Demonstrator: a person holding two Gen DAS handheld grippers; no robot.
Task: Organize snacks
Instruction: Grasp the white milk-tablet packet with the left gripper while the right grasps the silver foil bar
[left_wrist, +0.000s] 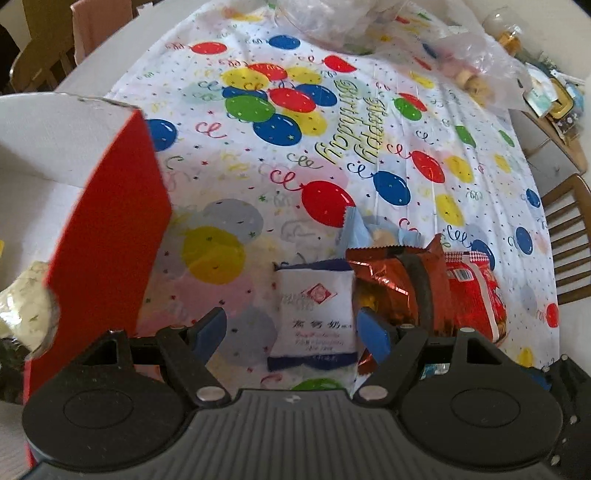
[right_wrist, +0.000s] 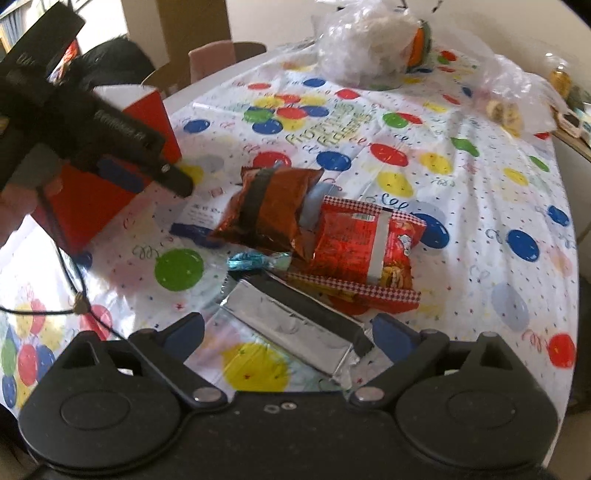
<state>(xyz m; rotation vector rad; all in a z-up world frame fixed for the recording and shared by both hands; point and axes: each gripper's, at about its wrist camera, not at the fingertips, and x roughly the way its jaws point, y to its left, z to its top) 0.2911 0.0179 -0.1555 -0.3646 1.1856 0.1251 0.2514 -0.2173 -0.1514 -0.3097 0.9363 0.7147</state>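
My left gripper (left_wrist: 293, 330) is open, its blue pads on either side of a white packet with blue ends (left_wrist: 314, 317) that lies flat on the balloon tablecloth. A copper foil bag (left_wrist: 391, 288) and a red snack bag (left_wrist: 472, 291) lie just right of it. My right gripper (right_wrist: 286, 338) is open, low over a silver foil packet (right_wrist: 291, 332) between its fingers. Ahead lie the copper bag (right_wrist: 266, 214), the red bag (right_wrist: 362, 251) and a teal wrapped candy (right_wrist: 251, 260). The red box (right_wrist: 110, 173) stands at left, with the left gripper (right_wrist: 177, 181) beside it.
The red box (left_wrist: 110, 229) with a white inside stands close at the left. Clear plastic bags (right_wrist: 369, 40) lie at the far end of the table. Wooden chairs (left_wrist: 569, 240) stand around the table. A cluttered side table (left_wrist: 554, 99) is at far right.
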